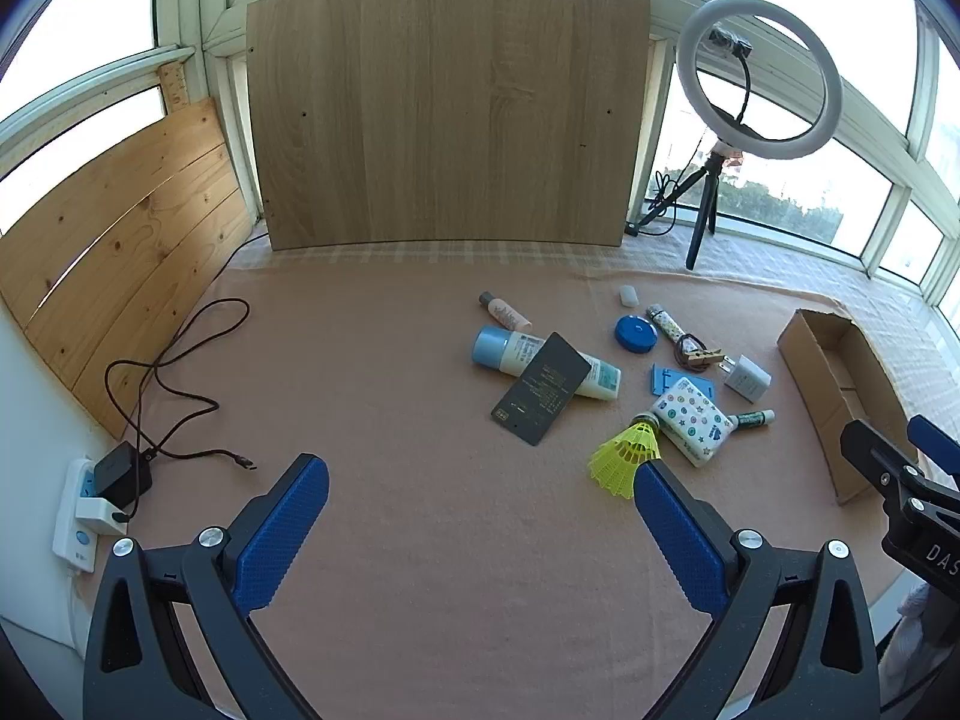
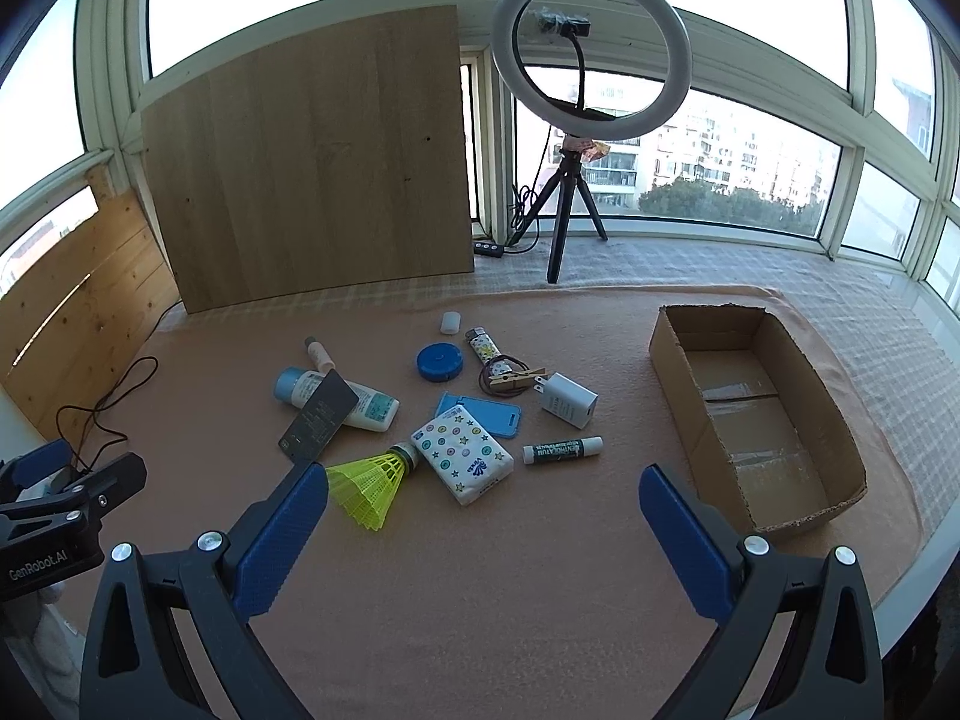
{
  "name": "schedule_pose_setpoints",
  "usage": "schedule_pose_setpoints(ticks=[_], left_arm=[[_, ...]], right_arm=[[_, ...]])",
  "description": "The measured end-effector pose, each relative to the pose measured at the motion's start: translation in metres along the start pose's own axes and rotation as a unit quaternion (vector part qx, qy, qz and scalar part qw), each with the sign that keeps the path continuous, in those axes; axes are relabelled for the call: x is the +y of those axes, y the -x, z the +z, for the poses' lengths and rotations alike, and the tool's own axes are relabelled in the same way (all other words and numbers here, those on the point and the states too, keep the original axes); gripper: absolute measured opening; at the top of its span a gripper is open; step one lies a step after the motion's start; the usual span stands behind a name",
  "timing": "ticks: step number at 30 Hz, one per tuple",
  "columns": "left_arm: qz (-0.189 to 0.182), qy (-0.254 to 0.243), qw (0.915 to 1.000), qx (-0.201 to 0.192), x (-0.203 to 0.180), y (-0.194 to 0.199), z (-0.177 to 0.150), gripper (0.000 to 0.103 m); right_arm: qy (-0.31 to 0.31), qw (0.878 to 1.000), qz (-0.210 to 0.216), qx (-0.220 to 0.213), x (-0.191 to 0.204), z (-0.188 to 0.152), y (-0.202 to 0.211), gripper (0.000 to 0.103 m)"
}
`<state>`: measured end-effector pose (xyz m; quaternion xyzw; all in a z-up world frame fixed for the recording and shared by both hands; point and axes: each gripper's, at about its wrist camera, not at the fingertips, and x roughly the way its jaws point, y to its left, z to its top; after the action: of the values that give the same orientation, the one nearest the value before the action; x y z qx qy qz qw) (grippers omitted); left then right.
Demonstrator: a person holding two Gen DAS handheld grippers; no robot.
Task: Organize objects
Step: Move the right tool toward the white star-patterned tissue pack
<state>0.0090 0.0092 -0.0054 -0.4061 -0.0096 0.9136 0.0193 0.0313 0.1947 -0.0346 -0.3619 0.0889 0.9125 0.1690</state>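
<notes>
Small objects lie scattered on a pink cloth: a yellow shuttlecock (image 2: pixel 367 487) (image 1: pixel 624 459), a patterned tissue pack (image 2: pixel 462 454) (image 1: pixel 693 420), a green lip balm (image 2: pixel 561 450), a white charger (image 2: pixel 567 399), a blue card holder (image 2: pixel 480 414), a blue round case (image 2: pixel 439 362), a white tube with a dark card (image 2: pixel 317 426) on it, and a lighter (image 2: pixel 483 345). An empty cardboard box (image 2: pixel 690 396) (image 1: pixel 804 360) stands to the right. My left gripper (image 1: pixel 480 486) is open and empty, short of the pile. My right gripper (image 2: pixel 483 495) is open and empty, just before the shuttlecock and tissue pack.
A ring light on a tripod (image 2: pixel 570 180) stands at the back by the windows. A wood board (image 1: pixel 447 108) leans behind the cloth. A power strip with a charger and cable (image 1: pixel 120 480) lies at the left. The other gripper shows at the edge of each view (image 1: pixel 900 480) (image 2: pixel 60 504).
</notes>
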Motion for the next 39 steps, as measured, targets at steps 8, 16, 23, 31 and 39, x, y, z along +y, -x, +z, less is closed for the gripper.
schedule_pose_setpoints(ticks=[8,16,23,31,39], left_arm=[[-0.004,-0.002,1.0000,0.000,-0.0006,-0.0018,0.0005,0.103],[-0.005,-0.004,1.0000,0.000,-0.0028,-0.0021,0.0003,0.103],[-0.006,-0.006,1.0000,0.000,-0.0053,-0.0027,0.0011,0.103],[-0.007,-0.007,0.9999,0.000,-0.0076,-0.0030,0.0001,0.103],[-0.009,-0.009,0.9999,-0.001,-0.0093,-0.0023,0.0004,0.103]], right_arm=[[0.000,1.000,-0.004,0.003,-0.0005,0.0002,-0.0024,0.103],[-0.002,1.000,-0.005,0.005,-0.0019,-0.0005,-0.0030,0.103],[-0.002,1.000,-0.005,0.008,-0.0029,-0.0011,-0.0041,0.103],[-0.003,1.000,-0.007,0.008,-0.0033,-0.0006,-0.0034,0.103],[-0.004,1.000,-0.007,0.009,-0.0038,-0.0004,-0.0036,0.103]])
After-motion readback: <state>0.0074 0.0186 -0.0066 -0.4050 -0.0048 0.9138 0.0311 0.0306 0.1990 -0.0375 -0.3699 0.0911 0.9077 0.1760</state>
